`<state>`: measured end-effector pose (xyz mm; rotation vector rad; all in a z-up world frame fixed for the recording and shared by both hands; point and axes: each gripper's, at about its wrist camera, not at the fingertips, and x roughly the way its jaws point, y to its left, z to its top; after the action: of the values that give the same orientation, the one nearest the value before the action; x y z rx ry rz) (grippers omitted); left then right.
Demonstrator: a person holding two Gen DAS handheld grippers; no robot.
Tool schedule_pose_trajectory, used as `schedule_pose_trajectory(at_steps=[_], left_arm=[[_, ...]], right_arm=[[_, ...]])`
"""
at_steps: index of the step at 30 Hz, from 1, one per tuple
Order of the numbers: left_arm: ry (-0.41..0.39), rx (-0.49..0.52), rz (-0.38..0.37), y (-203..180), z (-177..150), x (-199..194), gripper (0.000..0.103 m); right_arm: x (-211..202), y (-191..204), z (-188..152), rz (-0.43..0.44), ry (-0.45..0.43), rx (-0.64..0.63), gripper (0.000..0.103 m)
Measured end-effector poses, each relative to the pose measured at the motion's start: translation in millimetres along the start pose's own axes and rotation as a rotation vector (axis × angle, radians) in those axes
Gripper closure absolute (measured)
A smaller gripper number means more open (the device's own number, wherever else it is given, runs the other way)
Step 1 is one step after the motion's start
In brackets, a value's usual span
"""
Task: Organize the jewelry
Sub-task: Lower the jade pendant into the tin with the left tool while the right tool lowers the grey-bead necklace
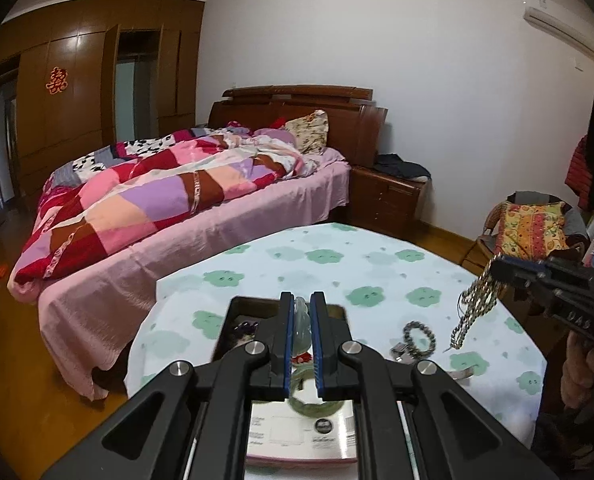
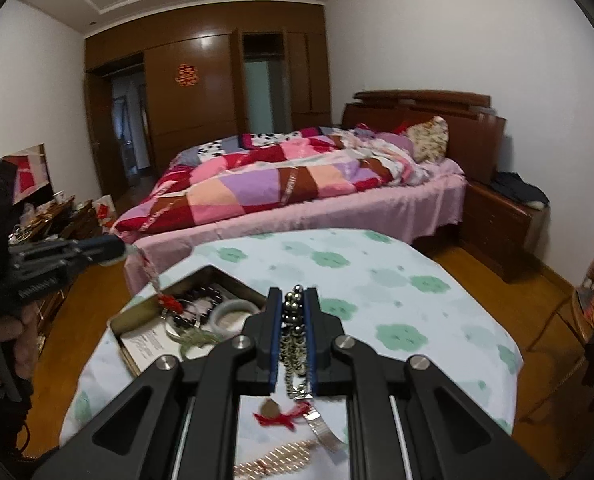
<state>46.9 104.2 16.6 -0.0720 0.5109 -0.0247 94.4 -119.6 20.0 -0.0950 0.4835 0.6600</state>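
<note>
My left gripper [image 1: 301, 304] is shut on a pale green pendant [image 1: 301, 332] with a red knot [image 2: 168, 302] on its cord. It hangs over the open metal tin [image 2: 137, 312]. The tin holds a dark bead bracelet [image 2: 201, 296] and a white bangle [image 2: 235, 314]. My right gripper [image 2: 295, 300] is shut on a bunch of metal chains and beads [image 2: 295, 336], raised above the table; they dangle in the left wrist view [image 1: 475, 308]. A bead bracelet [image 1: 419, 338], a red-ribboned charm [image 2: 279, 414], a watch band [image 2: 321, 430] and a gold chain [image 2: 277, 462] lie on the tablecloth.
The round table [image 2: 397, 300] has a pale cloth with green flowers. A bed with a patchwork quilt [image 2: 289, 184] stands behind it, a nightstand [image 2: 501, 224] to its right. A chair with a patterned cushion [image 1: 533, 228] is at the right.
</note>
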Motion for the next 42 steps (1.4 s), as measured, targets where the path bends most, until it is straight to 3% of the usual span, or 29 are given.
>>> schedule_pose_trajectory(at_steps=[14, 22, 31, 42], left_arm=[[0.045, -0.044, 0.030, 23.4, -11.6, 13.4, 0.096], [0.069, -0.109, 0.047, 39.1, -27.0, 17.5, 0.096], [0.111, -0.105, 0.100, 43.5, -44.1, 30.5, 0.096], [0.168, -0.098, 0.084, 36.4, -59.9, 46.2, 0.096]], right_arm=[[34.1, 64.4, 11.7, 0.137, 0.002, -0.104, 0.090], [59.5, 89.8, -1.6, 0.204, 0.059, -0.127, 0.090], [81.5, 98.6, -28.7, 0.230, 0.169, -0.110, 0.090], [95.5, 100.2, -45.4, 0.210, 0.240, -0.105, 0.090]])
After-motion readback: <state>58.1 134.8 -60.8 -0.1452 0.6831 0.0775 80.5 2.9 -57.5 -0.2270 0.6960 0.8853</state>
